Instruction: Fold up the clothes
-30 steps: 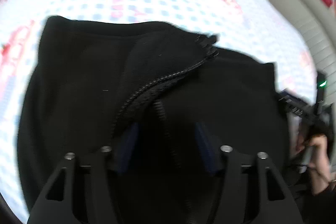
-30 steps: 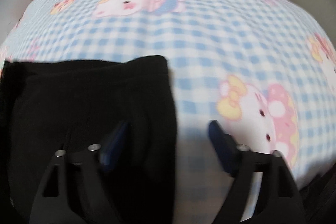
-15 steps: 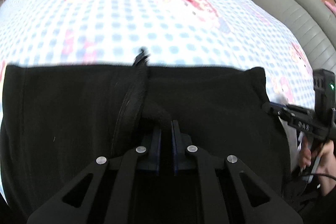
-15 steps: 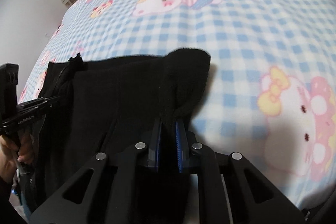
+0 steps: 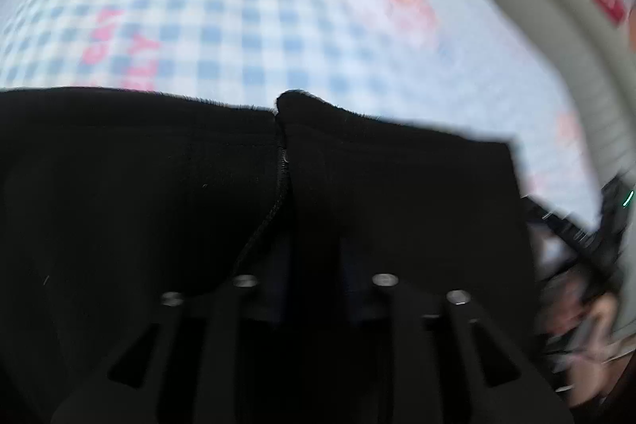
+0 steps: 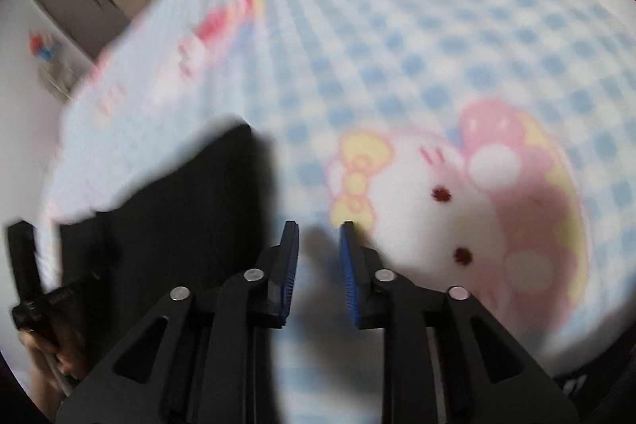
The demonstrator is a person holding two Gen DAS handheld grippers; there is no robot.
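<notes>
R gripper (image 6: 318,257) part-open, empty, beside garment (image 6: 179,217).

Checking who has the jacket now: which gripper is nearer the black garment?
Left. The left gripper sits over the black garment, fabric between its fingers; the right gripper hangs open beside it over the checked blanket.

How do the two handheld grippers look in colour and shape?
The right gripper has black angular, cut-out linkage arms with silver round screws and blue ribbed pads. The left gripper has the same black arms and silver screws; its pads look dark, blurred.
</notes>
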